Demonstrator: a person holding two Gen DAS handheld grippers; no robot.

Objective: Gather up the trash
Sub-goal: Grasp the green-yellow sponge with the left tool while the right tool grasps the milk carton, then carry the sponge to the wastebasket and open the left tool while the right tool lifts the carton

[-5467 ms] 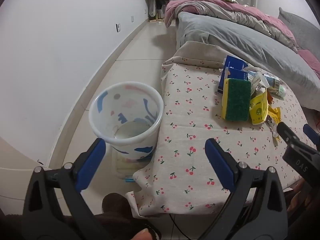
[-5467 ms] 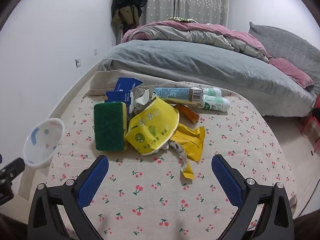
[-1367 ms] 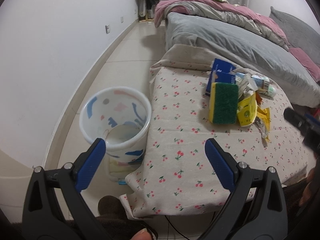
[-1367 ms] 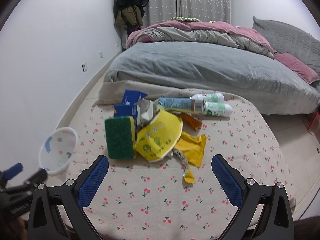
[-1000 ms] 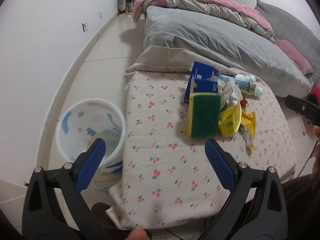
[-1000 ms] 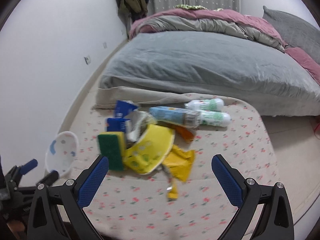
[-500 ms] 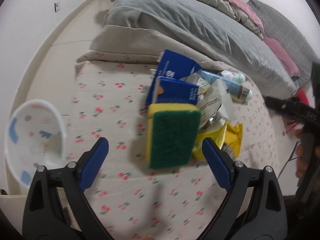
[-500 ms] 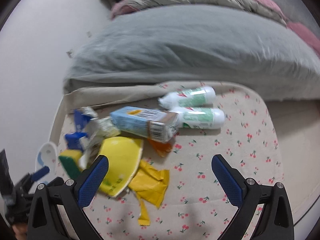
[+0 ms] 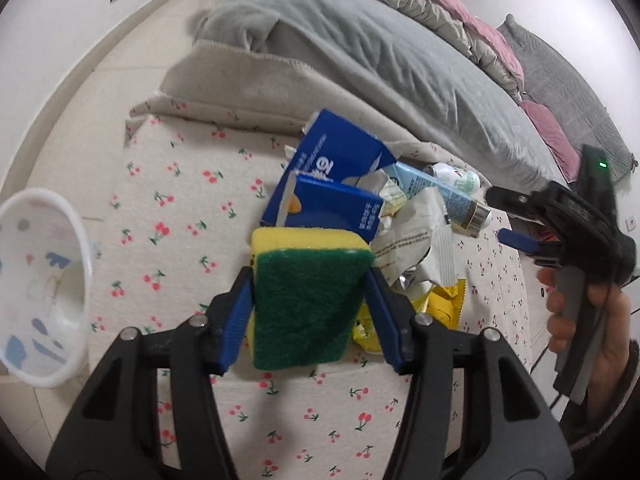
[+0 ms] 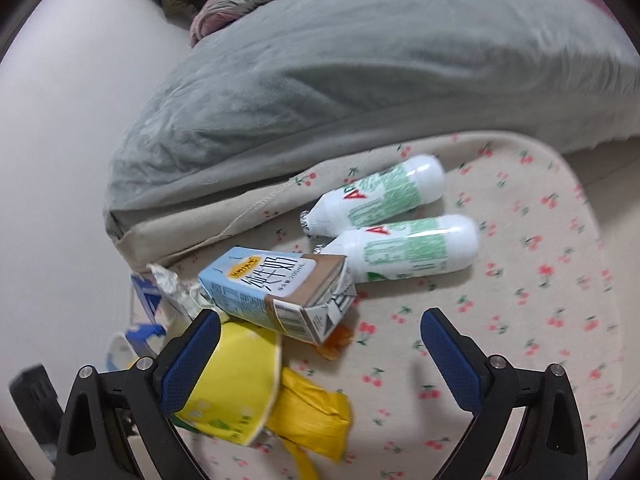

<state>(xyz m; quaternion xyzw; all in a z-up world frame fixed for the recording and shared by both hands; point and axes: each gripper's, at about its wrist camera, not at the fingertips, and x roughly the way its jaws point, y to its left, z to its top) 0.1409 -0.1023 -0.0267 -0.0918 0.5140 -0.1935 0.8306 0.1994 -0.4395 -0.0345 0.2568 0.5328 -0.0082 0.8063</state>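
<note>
In the left wrist view the left gripper (image 9: 308, 312) fills the lower half of the frame, its blue pads (image 9: 236, 320) pressed against both sides of a green and yellow sponge (image 9: 306, 300), which it holds at centre frame, green face up. Just behind the sponge lie two blue cartons (image 9: 336, 184), crumpled silver wrappers (image 9: 416, 240) and a yellow wrapper (image 9: 444, 304) to its right, all on the cherry-print cloth (image 9: 180, 216). At the left edge stands a white bin (image 9: 44, 292) with coloured patches, beside the table. At the right edge a hand grips the right gripper's (image 9: 516, 220) handle. A grey bed (image 9: 360, 48) runs across the top.

In the right wrist view the right gripper (image 10: 320, 348) spreads wide at the bottom of the frame and holds nothing. Under its left pad lies a yellow paper bowl (image 10: 236, 392) on its side, with the yellow wrapper (image 10: 312, 416) beside it. Between the pads and slightly beyond rests a light blue milk carton (image 10: 276, 284), lying flat. Farther, toward centre right, two white bottles (image 10: 400, 216) with green labels lie side by side, nearly touching the carton.
</note>
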